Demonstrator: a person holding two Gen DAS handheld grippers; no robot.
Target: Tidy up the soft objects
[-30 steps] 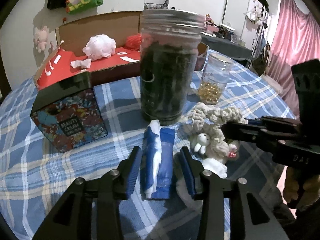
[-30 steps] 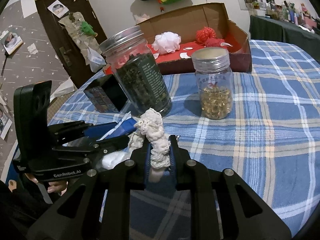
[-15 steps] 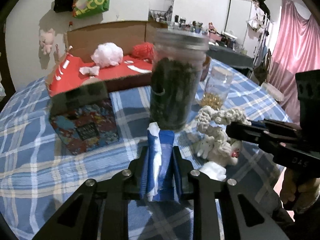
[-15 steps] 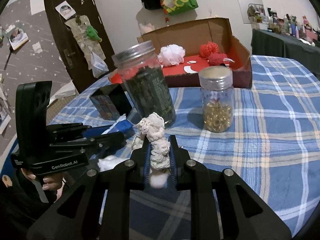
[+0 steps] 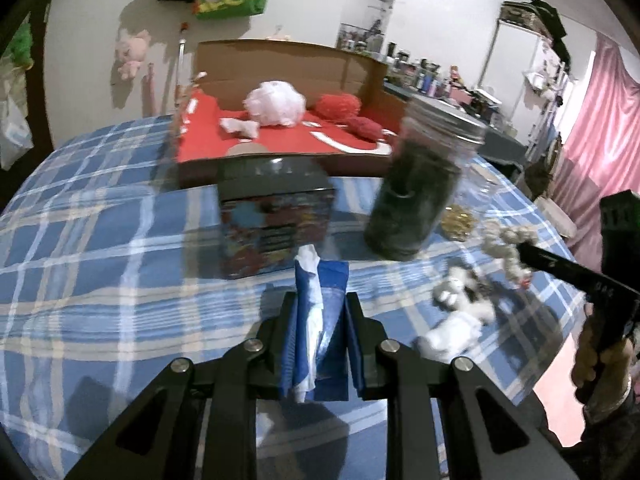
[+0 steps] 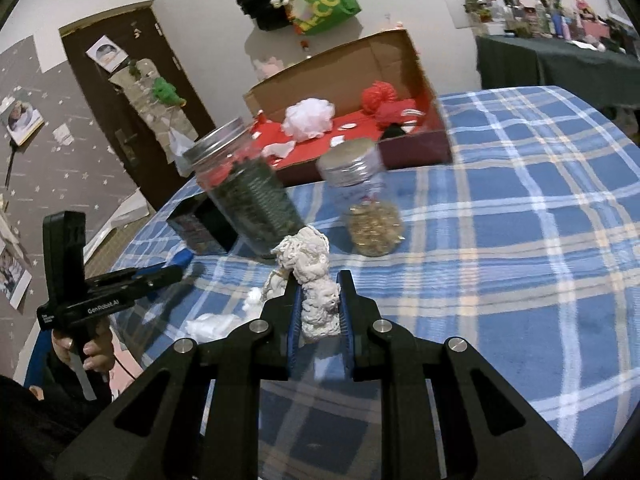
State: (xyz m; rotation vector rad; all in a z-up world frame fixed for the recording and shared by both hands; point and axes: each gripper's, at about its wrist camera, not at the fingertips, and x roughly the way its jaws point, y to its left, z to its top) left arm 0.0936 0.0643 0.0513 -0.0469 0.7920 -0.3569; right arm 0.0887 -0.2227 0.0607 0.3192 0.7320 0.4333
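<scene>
My left gripper [image 5: 320, 312] is shut on a blue and white tissue pack [image 5: 318, 320], held just above the checked tablecloth [image 5: 100, 248]. My right gripper [image 6: 318, 300] is shut on a cream crocheted soft toy [image 6: 310, 276], also lifted off the cloth; in the left wrist view that toy [image 5: 506, 242] hangs at the right edge. An open cardboard box [image 5: 288, 100] with a red floor stands at the far side, holding a white pom-pom [image 5: 274, 104] and red pom-poms [image 5: 338, 106]. Loose white soft bits [image 5: 456, 320] lie on the cloth near the right gripper.
A tall jar of dark leaves [image 5: 416, 196] and a black patterned tin [image 5: 276, 216] stand between my grippers and the box. A smaller jar of gold beads [image 6: 366, 200] stands right of the tall jar. A hand [image 6: 86, 344] holds the left gripper's handle.
The left jaws closed on the tissue pack and lifted it. Both grippers rose and swung, so the jar, tin and box shifted right in the left view. The right gripper kept its hold on the toy.
</scene>
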